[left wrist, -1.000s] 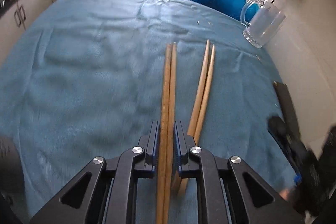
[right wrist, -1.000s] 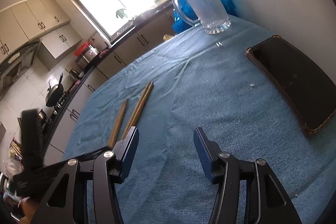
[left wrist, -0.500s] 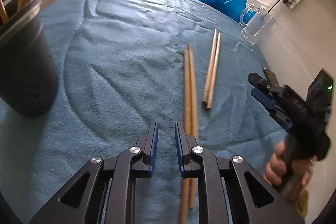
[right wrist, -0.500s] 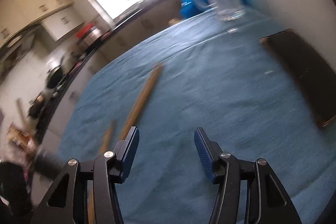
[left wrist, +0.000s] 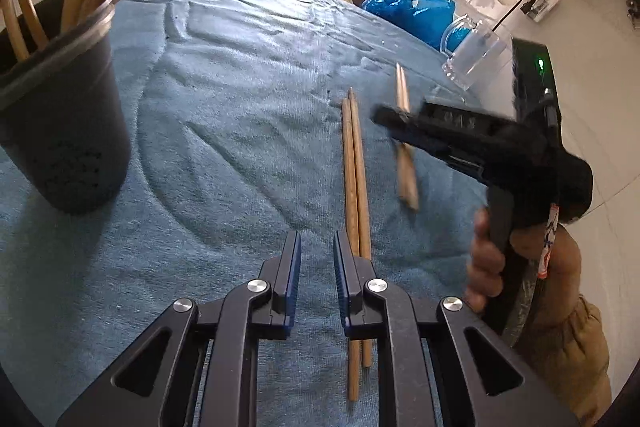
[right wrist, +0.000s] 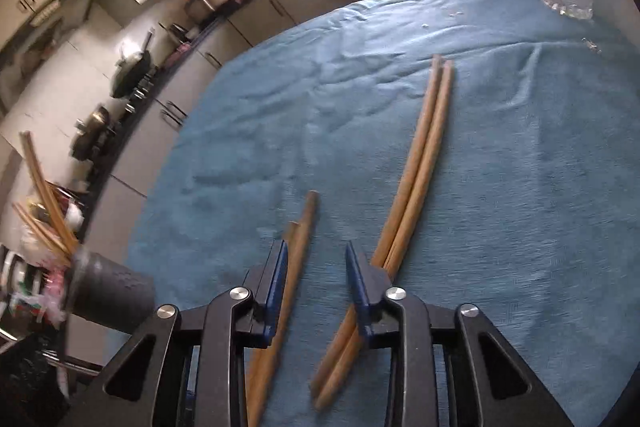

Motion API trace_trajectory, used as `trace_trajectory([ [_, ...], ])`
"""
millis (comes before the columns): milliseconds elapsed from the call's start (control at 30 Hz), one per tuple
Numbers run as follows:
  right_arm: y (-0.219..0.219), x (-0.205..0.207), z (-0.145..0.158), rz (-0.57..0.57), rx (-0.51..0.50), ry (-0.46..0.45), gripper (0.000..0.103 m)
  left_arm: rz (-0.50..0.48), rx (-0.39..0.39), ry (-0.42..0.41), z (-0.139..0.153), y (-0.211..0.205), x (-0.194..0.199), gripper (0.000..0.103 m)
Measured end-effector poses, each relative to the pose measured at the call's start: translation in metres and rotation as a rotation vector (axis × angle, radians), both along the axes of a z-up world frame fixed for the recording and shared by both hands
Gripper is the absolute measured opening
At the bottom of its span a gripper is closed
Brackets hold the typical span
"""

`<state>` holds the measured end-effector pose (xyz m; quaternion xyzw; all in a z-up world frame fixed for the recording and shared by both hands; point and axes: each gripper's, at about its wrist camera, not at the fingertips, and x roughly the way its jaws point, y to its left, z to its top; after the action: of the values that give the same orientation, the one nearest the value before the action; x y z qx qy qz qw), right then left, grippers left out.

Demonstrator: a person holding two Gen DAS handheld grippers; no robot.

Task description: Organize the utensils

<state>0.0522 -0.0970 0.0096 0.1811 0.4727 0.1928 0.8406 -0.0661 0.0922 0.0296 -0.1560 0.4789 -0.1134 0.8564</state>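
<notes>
wooden chopsticks, four in all, lie as two pairs on the blue terry tablecloth. the longer brown wooden chopstick pair runs forward from under the right-hand finger of the left gripper, whose jaws stand slightly apart and grip nothing. the second tan wooden chopstick pair stretches ahead of the right gripper, passing beneath its right-hand finger; those jaws are moderately apart and empty, probably lining up a grab. one dark round utensil holder, ahead-left of the left gripper, already stands several sticks upright, so it seems the destination. one clear glass mug sits far ahead-right.
</notes>
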Motion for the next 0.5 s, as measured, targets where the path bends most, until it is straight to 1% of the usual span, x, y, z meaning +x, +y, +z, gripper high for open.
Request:
trace_trajectory([
  [33, -0.002, -0.002, 0.004, -0.021, -0.067, 0.004, 0.031, 0.004, -0.005, -0.002, 0.000, 0.002, 0.000, 0.016],
  [67, -0.004, -0.005, 0.008, -0.058, -0.162, 0.011, 0.031, 0.007, -0.012, -0.005, 0.001, 0.003, 0.000, 0.016],
  [100, -0.006, -0.007, 0.010, -0.074, -0.216, 0.014, 0.033, 0.007, -0.017, -0.007, 0.001, 0.004, 0.000, 0.016],
  [133, -0.007, -0.008, 0.011, -0.073, -0.233, 0.016, 0.033, 0.005, -0.020, -0.009, 0.001, 0.003, -0.001, 0.016],
  [200, -0.009, -0.011, 0.012, -0.043, -0.179, 0.030, 0.033, -0.001, -0.016, -0.012, 0.000, 0.001, -0.002, 0.016],
  [233, -0.007, -0.013, 0.014, -0.017, -0.125, 0.028, 0.033, -0.005, -0.013, -0.011, 0.000, 0.000, -0.003, 0.016],
  [267, -0.006, -0.014, 0.015, 0.003, -0.094, 0.022, 0.033, -0.008, -0.011, -0.009, -0.001, 0.001, -0.003, 0.016],
  [300, -0.002, -0.015, 0.015, 0.025, -0.073, 0.017, 0.031, -0.011, -0.008, -0.006, -0.002, 0.001, -0.004, 0.016],
  [333, 0.005, -0.016, 0.015, 0.046, -0.066, 0.013, 0.027, -0.010, -0.005, -0.006, -0.002, 0.001, -0.005, 0.016],
  [400, 0.021, -0.016, 0.012, 0.078, -0.113, 0.009, 0.022, -0.005, 0.002, -0.004, -0.002, 0.003, -0.006, 0.016],
  [433, 0.029, -0.017, 0.009, 0.090, -0.143, 0.012, 0.020, -0.003, 0.001, -0.005, -0.002, 0.005, -0.007, 0.016],
  [500, 0.036, -0.022, 0.007, 0.092, -0.196, -0.016, 0.020, 0.002, 0.003, -0.008, -0.002, 0.006, -0.007, 0.016],
])
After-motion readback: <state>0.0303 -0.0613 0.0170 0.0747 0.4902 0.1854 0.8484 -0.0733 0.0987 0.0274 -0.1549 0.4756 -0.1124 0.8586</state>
